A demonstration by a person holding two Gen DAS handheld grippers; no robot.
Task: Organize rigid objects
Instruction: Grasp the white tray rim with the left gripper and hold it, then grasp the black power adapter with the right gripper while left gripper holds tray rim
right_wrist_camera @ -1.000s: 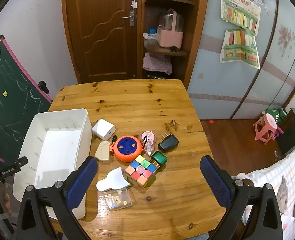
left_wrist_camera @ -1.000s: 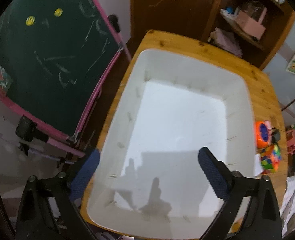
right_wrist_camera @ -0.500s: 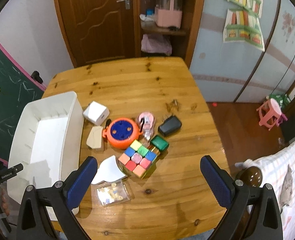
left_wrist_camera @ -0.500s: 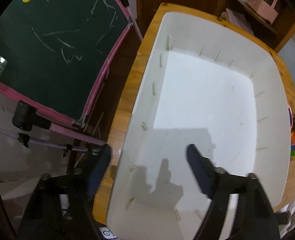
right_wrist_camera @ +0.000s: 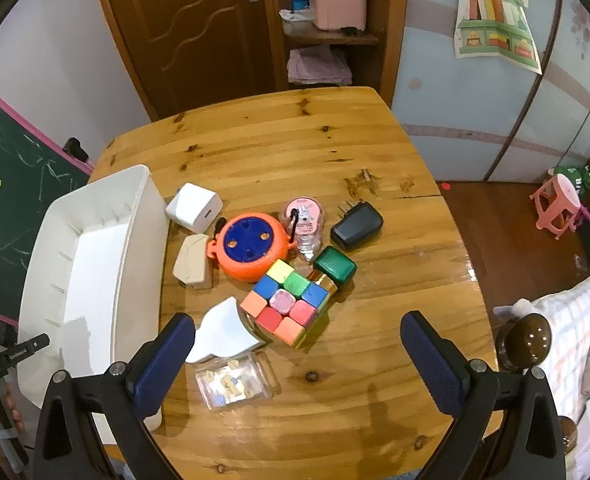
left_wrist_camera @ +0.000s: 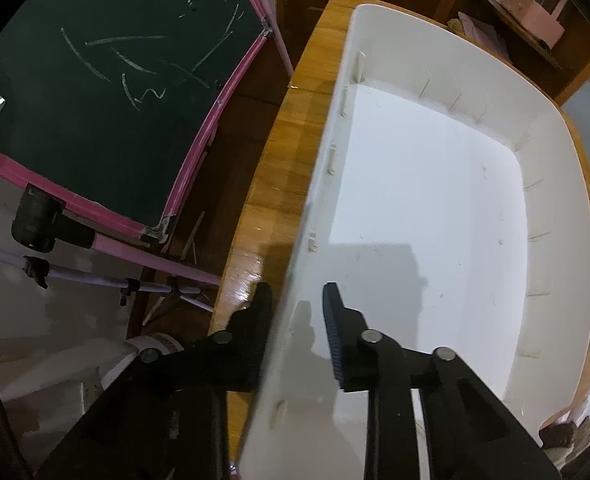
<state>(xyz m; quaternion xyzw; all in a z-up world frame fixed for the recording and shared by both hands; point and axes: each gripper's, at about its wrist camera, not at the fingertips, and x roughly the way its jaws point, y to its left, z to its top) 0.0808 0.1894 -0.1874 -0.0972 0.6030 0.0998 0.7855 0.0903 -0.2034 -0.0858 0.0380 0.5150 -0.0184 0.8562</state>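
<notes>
The left wrist view looks steeply down from close above the long rim of the white rectangular plastic bin (left_wrist_camera: pixel 435 208), which fills most of the frame, with the green pink-framed chalkboard (left_wrist_camera: pixel 107 92) off to its left. The right wrist view looks down and forward from higher up, taking in nearly the whole round-cornered wooden table (right_wrist_camera: pixel 295 152) and the brown door (right_wrist_camera: pixel 199 32) beyond. Both views share the bin (right_wrist_camera: pixel 95 264), the table edge (left_wrist_camera: pixel 279 168) and the chalkboard (right_wrist_camera: pixel 11 184).
</notes>
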